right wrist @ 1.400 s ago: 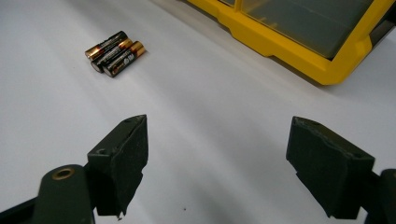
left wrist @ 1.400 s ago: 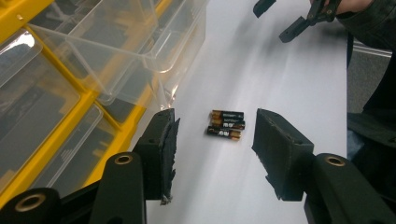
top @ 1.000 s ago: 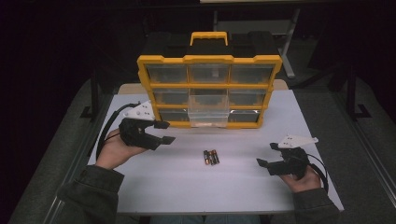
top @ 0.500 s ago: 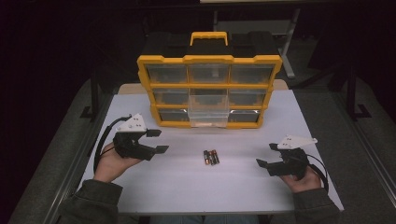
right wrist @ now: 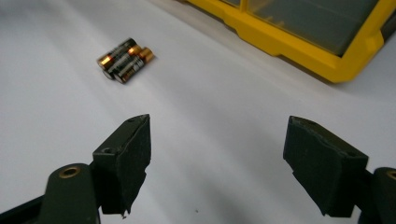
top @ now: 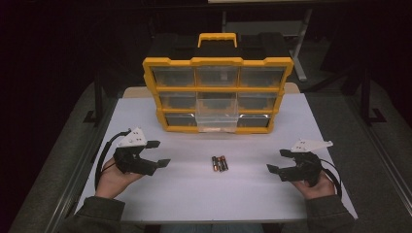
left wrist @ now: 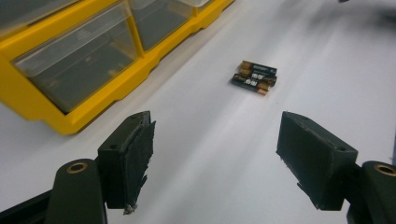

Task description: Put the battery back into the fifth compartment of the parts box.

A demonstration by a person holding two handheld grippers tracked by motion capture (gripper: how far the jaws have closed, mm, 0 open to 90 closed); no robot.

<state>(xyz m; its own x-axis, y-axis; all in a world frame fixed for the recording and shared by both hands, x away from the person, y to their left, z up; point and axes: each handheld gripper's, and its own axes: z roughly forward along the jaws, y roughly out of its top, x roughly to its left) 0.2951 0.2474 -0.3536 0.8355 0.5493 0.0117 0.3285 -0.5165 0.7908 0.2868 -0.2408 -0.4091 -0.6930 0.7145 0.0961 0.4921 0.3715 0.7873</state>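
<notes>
Two batteries (top: 219, 163) lie side by side and touching on the white table (top: 204, 194), just below the centre of the high view, their long axes running toward the yellow drawer organizer (top: 217, 90) at the top centre and back toward the person. In the left gripper view the batteries (left wrist: 254, 78) sit upper right of centre with their length running left to right; in the right gripper view the batteries (right wrist: 125, 59) lie at upper left, slanting up to the right with copper ends at the upper right. At lower left of the high view, the left gripper (top: 158, 153) points toward the batteries; its jaws have just been opening and stand wide apart with nothing between them. At lower right, the right gripper (top: 277, 160) faces the batteries too, with its jaws spread and empty. Both grippers sit well apart from the batteries. One clear drawer (top: 216, 122) juts out of the organizer's bottom row.
</notes>
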